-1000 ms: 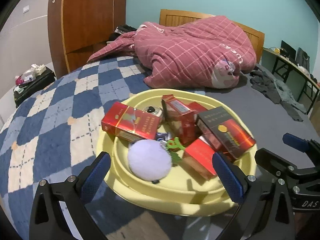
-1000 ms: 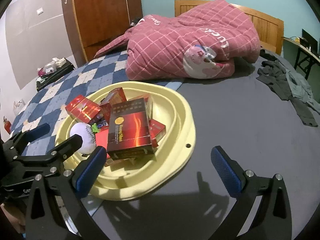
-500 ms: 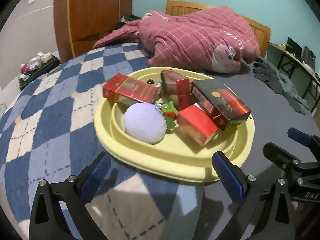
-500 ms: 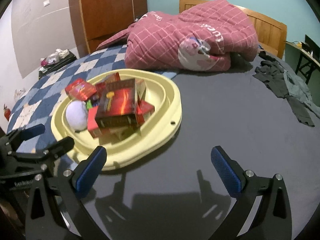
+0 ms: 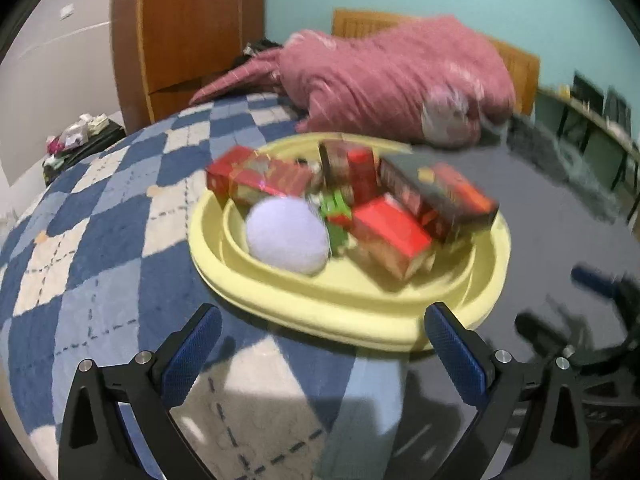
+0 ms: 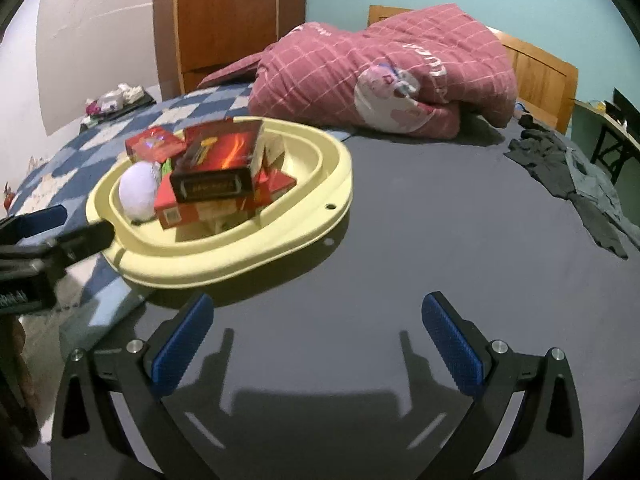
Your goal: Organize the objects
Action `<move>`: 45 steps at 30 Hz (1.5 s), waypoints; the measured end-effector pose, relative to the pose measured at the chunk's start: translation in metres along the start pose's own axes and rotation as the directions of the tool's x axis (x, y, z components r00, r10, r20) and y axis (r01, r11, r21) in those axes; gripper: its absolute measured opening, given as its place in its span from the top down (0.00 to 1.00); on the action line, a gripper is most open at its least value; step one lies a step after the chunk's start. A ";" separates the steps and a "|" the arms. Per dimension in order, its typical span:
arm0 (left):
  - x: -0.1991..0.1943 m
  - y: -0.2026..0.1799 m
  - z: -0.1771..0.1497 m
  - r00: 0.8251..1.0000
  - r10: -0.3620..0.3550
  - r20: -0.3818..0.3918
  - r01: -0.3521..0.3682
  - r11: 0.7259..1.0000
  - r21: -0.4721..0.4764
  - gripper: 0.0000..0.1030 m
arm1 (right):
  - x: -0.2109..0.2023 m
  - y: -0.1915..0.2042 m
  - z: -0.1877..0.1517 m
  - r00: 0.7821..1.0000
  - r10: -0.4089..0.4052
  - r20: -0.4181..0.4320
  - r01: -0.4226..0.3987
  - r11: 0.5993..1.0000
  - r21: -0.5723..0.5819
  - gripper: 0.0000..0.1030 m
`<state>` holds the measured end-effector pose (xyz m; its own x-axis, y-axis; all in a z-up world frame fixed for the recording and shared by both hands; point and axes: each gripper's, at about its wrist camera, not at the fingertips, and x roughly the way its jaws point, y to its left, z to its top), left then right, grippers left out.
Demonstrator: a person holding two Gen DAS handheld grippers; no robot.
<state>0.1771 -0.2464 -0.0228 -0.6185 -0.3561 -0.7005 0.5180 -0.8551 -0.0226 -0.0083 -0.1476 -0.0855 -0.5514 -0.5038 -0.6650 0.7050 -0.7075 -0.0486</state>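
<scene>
Item: pale yellow oval basin (image 6: 224,268), resting on a bed, partly on the blue-and-white checked quilt (image 5: 80,240) and partly on the dark grey sheet (image 6: 440,240).

Contents, heaped toward the middle:
- 1 white fluffy pompom (image 5: 286,236), at the near left of the basin in the left wrist view, touching the boxes beside it.
- 1 dark box with an orange-red panel (image 6: 218,164), lying on top of the others, tilted.
- Several red boxes (image 5: 390,232), at least 3; motion blur in the left wrist view makes a firm count unsafe.
- 1 small green item (image 5: 336,210) between the pompom and the red boxes; kind not legible.

Left gripper (image 5: 324,348): blue-padded fingers spread wide, holding nothing, poised just short of the basin's near rim.

Right gripper (image 6: 320,340): fingers likewise spread wide and empty, over the dark grey sheet, to the right of the basin.

Surroundings: crumpled pink checked duvet (image 6: 384,76) behind the basin; wooden wardrobe (image 6: 228,16); dark clothing (image 6: 580,188) on the sheet, far right.
</scene>
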 end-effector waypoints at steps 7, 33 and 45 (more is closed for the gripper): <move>0.001 -0.014 -0.001 0.999 0.011 0.038 -0.013 0.999 0.049 0.00 | 0.002 -0.003 -0.002 1.000 0.023 0.016 -0.024 0.999 0.022 0.00; 0.002 -0.013 -0.001 0.999 0.003 0.041 -0.005 0.999 0.036 0.00 | -0.001 0.000 -0.003 0.999 0.001 0.036 -0.002 1.000 0.013 0.00; 0.002 -0.013 -0.001 0.999 0.007 0.042 -0.008 0.999 0.036 0.00 | -0.002 -0.001 -0.004 0.999 0.000 0.041 0.000 1.000 0.015 0.00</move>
<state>0.1695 -0.2351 -0.0247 -0.6393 -0.3771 -0.6701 0.5013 -0.8652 0.0087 -0.0061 -0.1440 -0.0875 -0.5694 -0.5232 -0.6340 0.6983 -0.7148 -0.0372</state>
